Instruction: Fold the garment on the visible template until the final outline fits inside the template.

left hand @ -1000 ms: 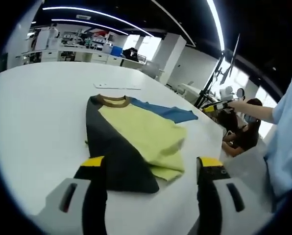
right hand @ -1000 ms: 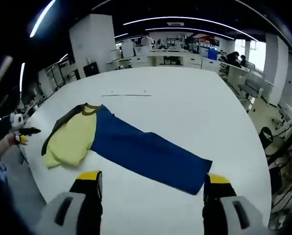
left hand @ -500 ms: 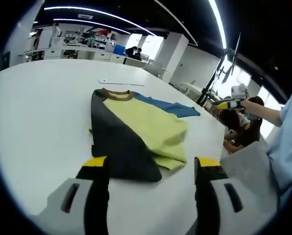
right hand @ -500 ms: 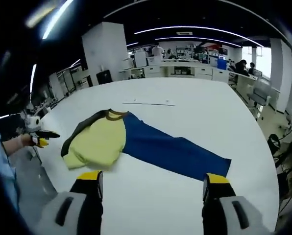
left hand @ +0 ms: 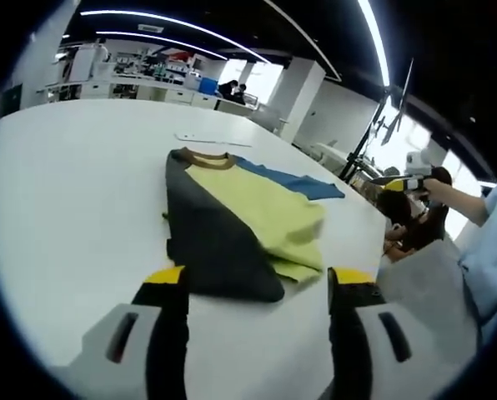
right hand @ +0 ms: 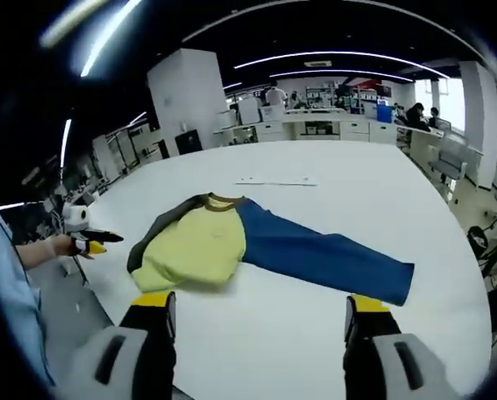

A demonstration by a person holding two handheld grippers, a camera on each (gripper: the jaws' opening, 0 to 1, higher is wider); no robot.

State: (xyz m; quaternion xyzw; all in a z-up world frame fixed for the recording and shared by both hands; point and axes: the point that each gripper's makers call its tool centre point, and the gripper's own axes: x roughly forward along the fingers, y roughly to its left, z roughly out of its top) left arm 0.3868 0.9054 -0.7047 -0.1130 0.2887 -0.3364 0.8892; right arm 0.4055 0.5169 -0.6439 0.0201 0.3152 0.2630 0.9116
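Just one garment [right hand: 232,246], two tools

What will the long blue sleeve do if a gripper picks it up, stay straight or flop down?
Probably flop. The blue sleeve lies flat and thin on the white table, like soft cloth, so it would likely droop from wherever it is pinched. The yellow body next to it is already folded over and rumpled, which suggests the shirt bends easily. It looks light, so it may slide when pushed.

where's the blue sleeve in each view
Left gripper view: the blue sleeve runs right from the collar, behind the yellow body, just above centre.
Right gripper view: the blue sleeve stretches from centre toward the right, on the white table.
Shared landmark: the brown collar.
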